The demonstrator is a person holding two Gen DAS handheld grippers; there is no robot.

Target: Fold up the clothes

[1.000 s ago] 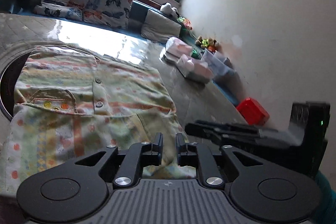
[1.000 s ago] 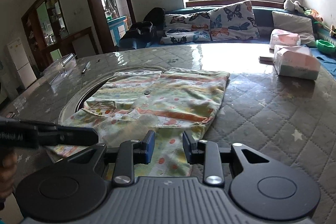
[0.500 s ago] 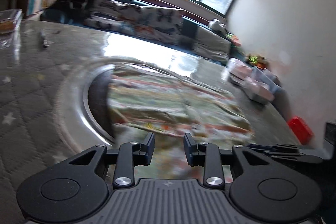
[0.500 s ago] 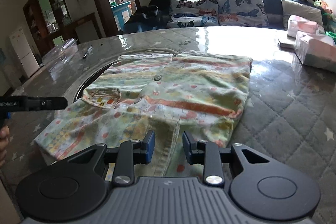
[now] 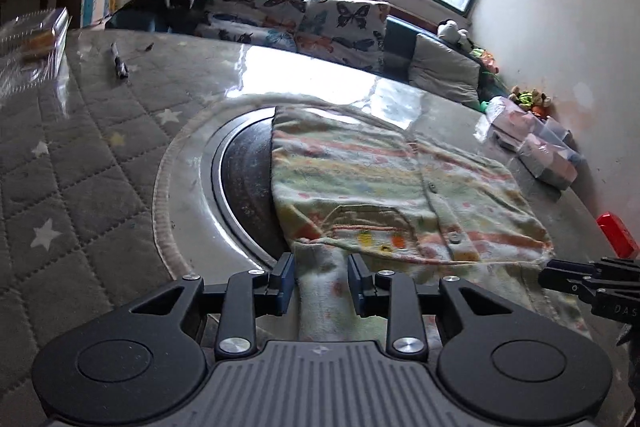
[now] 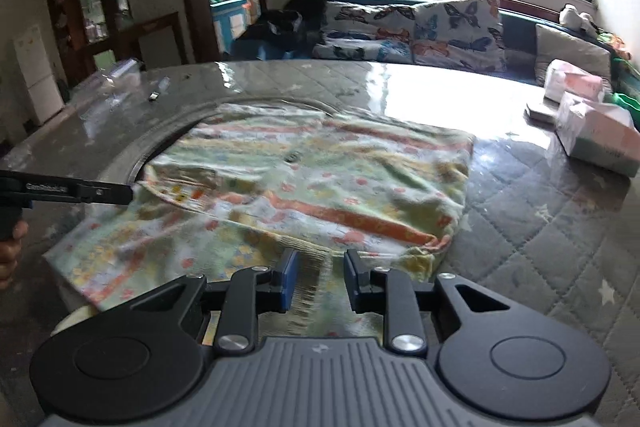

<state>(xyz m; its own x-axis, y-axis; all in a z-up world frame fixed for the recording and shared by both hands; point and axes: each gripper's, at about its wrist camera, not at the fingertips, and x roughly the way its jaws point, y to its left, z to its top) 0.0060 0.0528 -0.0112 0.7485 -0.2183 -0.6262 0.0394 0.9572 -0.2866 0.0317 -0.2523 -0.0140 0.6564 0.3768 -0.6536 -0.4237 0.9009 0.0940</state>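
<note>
Both grippers have shifted leftward along the garment's near edge since a second ago.
Spread flat on the quilted table, partly over its round inset, the shirt looks light, soft and limp; best pinched at its near hem corners. Left gripper straddles cloth, jaws apart, unclenched; right gripper is closing, cloth between its pads, not yet pinched.

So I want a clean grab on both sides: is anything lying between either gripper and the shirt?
Nothing visible. The shirt already lies between the open jaws of the left gripper and the right gripper; no other object intervenes.
</note>
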